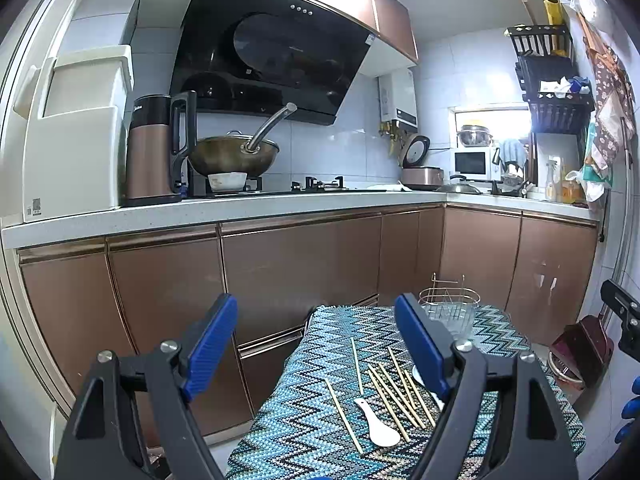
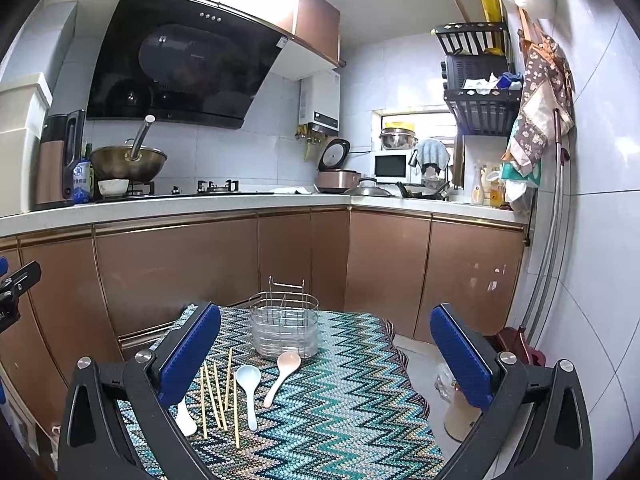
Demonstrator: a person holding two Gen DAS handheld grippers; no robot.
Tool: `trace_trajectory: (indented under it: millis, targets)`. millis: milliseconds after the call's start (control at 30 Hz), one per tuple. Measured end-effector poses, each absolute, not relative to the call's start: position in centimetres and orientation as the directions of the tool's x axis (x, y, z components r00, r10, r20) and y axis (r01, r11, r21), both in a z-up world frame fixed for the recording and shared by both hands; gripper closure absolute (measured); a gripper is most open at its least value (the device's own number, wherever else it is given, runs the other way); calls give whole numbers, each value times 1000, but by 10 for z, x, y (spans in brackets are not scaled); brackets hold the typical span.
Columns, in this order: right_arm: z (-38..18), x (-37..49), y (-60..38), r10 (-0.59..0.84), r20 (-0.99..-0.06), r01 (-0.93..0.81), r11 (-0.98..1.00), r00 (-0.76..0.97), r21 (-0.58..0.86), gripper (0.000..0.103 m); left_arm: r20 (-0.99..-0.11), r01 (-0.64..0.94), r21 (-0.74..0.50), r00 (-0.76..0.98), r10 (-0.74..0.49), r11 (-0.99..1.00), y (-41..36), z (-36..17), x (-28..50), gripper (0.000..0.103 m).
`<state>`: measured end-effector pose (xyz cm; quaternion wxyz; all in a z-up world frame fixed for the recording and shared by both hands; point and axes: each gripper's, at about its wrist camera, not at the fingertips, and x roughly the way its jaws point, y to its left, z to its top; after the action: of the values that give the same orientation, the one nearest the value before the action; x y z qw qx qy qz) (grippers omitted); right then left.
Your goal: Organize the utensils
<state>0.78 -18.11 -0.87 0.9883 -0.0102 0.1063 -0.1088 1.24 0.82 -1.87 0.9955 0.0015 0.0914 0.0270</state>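
Cloth point(image 2: 340, 400) looks like a woven zigzag knit, kinda rough. Chopsticks point(image 2: 218, 396) look like pale matt wood. Spoons point(image 2: 248, 384) are glossy smooth plastic or ceramic, can't tell which. Holder point(image 2: 285, 320) is shiny wire metal.

A wire utensil caddy with a clear plastic base point(image 2: 285, 330) stands upright at the far end of the zigzag-patterned cloth. Near it lie a pink spoon point(image 2: 282, 376), a pale blue spoon point(image 2: 249, 392) and a white spoon point(image 1: 378, 424), with thin wooden chopsticks point(image 2: 218, 396) scattered flat beside them.
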Motion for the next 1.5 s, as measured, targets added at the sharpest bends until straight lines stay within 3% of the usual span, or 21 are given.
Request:
trace_trajectory:
  millis: [867,1500]
  targets:
    - [-15,12,-183,-198,-180,199,980,964,-14,0,-189,-19,-27,982,13,999,11,-21,19,23]
    - [-21,23,-186,-176,-202,180,984,963,2,0,-218,-13,28,976,19,1000,0,-28,32,23]
